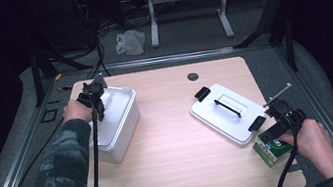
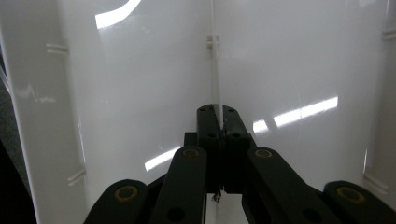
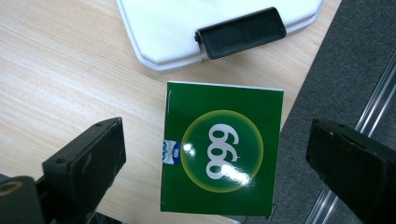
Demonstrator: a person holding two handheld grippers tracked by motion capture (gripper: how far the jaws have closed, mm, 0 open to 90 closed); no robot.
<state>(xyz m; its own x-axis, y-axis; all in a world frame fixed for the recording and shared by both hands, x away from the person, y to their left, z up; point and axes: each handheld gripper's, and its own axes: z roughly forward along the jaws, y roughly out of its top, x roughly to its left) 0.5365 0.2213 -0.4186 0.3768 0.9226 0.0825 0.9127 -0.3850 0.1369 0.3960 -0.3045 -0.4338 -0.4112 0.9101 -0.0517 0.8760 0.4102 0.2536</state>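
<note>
White tub point(image 1: 117, 124) stands open at the desk's point(image 1: 176, 137) nine o'clock; green box point(image 1: 269, 150) lies flat at four o'clock, just beside the white lid point(image 1: 218, 115).

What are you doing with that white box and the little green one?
A person works at a table with a gripper in each hand. The left gripper is shut on the thin wall of the open white box, holding it at its rim. The box's lid lies off to the side. The right gripper hangs open over the green box by the table's edge, a jaw on each side, not touching it yet.
</note>
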